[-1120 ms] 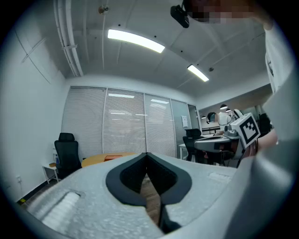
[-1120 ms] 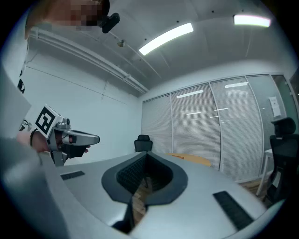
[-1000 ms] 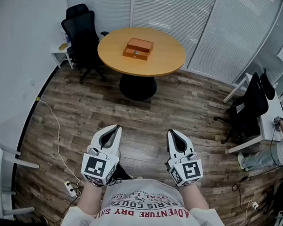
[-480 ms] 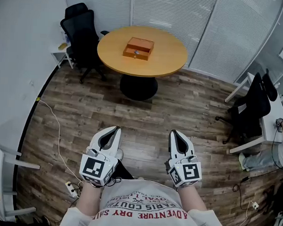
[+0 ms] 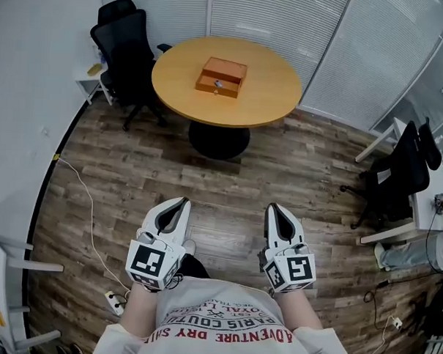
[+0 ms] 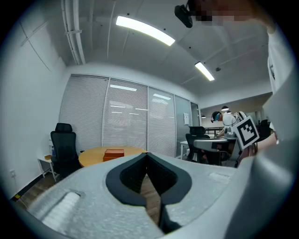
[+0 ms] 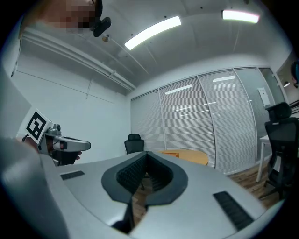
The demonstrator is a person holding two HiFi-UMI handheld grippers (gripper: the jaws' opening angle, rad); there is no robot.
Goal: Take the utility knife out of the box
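The left tongs [image 5: 181,202] and right tongs [image 5: 273,208] are closed and empty, well apart from the bench [image 5: 272,98]. The box [image 5: 221,76] sits mid-bench, utility knife presumably inside; prodding its lid could slide it edgeward.

Only print we can read is on the shirt [image 5: 222,323], just behind the left gripper [image 5: 181,201] and right gripper [image 5: 273,208]. It's upside down for us: "ADVENTURE DRY SAIL" and "PARIS COUTU". The line above that is too crumpled to read.

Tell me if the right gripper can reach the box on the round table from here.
Probably not yet. The box sits on the round table well across the wooden floor, while the right gripper, shut and empty, is held close to the person's body. Walk closer first.
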